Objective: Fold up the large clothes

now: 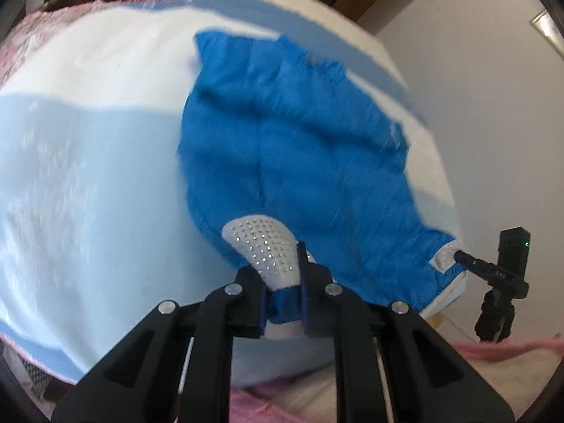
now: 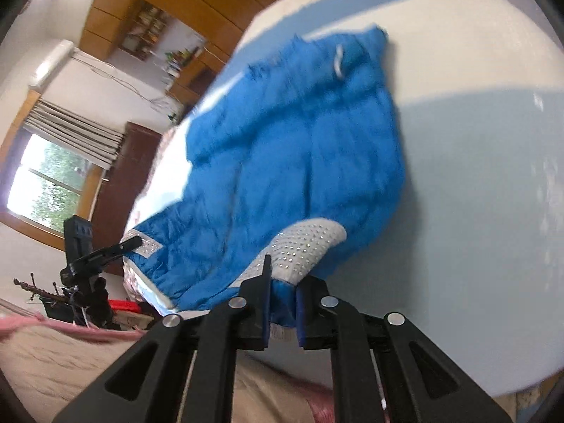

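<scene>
Your left gripper (image 1: 283, 303) has its jaws clamped on one corner of the bright blue quilted garment (image 1: 296, 148), pinching a white panel studded with silver dots (image 1: 262, 246). The garment lies crumpled across the pale blue and white sheet (image 1: 88, 176), its near edge lifted between your two grips. Your right gripper (image 2: 282, 317) is closed on the other corner, holding a second dotted white panel (image 2: 303, 246). Pink bedding (image 2: 53, 328) shows along the near edge.

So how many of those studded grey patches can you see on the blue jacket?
2: one patch at the left tool, another at the right tool. Jacket folds may hide more.
</scene>
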A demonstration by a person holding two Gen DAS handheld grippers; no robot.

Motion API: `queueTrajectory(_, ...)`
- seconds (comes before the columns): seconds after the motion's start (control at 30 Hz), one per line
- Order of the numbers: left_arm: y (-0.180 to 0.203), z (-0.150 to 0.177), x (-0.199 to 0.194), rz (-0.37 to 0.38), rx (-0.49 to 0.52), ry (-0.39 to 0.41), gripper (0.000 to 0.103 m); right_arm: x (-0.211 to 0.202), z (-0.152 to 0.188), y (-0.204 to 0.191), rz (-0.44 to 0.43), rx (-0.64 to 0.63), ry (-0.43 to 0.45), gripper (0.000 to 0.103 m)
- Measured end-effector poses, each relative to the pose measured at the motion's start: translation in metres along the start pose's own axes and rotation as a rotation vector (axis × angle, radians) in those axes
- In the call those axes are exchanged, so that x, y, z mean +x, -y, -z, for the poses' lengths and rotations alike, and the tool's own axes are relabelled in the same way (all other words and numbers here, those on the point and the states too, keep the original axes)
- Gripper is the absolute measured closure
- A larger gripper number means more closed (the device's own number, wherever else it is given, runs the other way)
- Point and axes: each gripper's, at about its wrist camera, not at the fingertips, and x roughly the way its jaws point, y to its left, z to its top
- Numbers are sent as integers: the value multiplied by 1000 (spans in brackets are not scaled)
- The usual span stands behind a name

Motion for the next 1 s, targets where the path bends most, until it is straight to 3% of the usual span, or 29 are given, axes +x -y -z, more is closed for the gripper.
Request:
queueTrajectory(0.13,8,-48,5,48,-8,53,91,-4,-49,-2,-32,3,23,93)
queueTrajectory(0.3,12,-111,21,48,8,108,91,-6,-107,1,-54,3,44,93)
queueTrajectory(0.63,13,-224,71,76,-29,131,91,34,-222,13,-20,28,46,93)
queueTrajectory(0.77,13,-258,93,47,-30,132,91,54,-259,27,-9,61,44,93)
queueTrajectory(1.0,-9,-302,158,-47,-69,62,90,101,-303,57,40,117,6,93)
